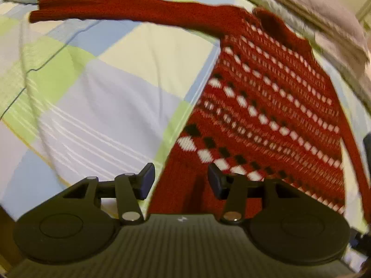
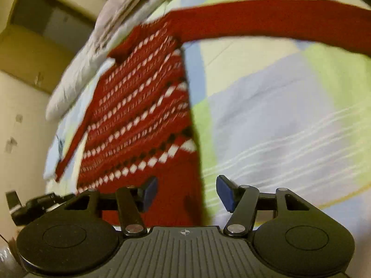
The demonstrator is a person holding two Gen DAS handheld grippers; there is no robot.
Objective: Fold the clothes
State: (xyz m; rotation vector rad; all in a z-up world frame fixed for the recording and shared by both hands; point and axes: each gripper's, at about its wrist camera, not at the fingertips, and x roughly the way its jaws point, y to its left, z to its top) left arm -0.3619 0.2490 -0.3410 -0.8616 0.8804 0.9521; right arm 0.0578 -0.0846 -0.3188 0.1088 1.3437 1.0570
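- Basically one garment: red sweater (image 1: 266, 106) with white and black diamond rows, spread flat on the bed sheet (image 1: 120, 88), a blue, green and cream check.
- Sweater body runs from the near edge of the bed, by the grippers, up toward the far edge, where the collar (image 1: 271, 20) sits near a pile of grey-white bedding (image 1: 324, 20).
- One sleeve (image 1: 129, 11) is stretched straight out sideways across the sheet, its cuff near the far left corner in the left wrist view.
- Other sleeve (image 1: 354, 153) lies along the body's right side in that view, narrow and straight, close beside the body.
- Plain red hem band (image 1: 183, 192) is nearest to the cameras.
- Left gripper (image 1: 181, 180): jaws apart, nothing pinched; hem band shows in the gap below them, pads not pressing on it. One pad is over the sheet, the other over the knit.
- Right gripper (image 2: 186, 191): jaws wide apart, nothing between the pads; below the gap lies the sweater's side edge, where red meets sheet.
- Both views are motion-blurred, the right wrist one more so.
- Right wrist view, lower left: part of the left gripper's black body shows beside the hem.
- A cream wall (image 2: 25, 120) with a dark recess lies beyond the bed.
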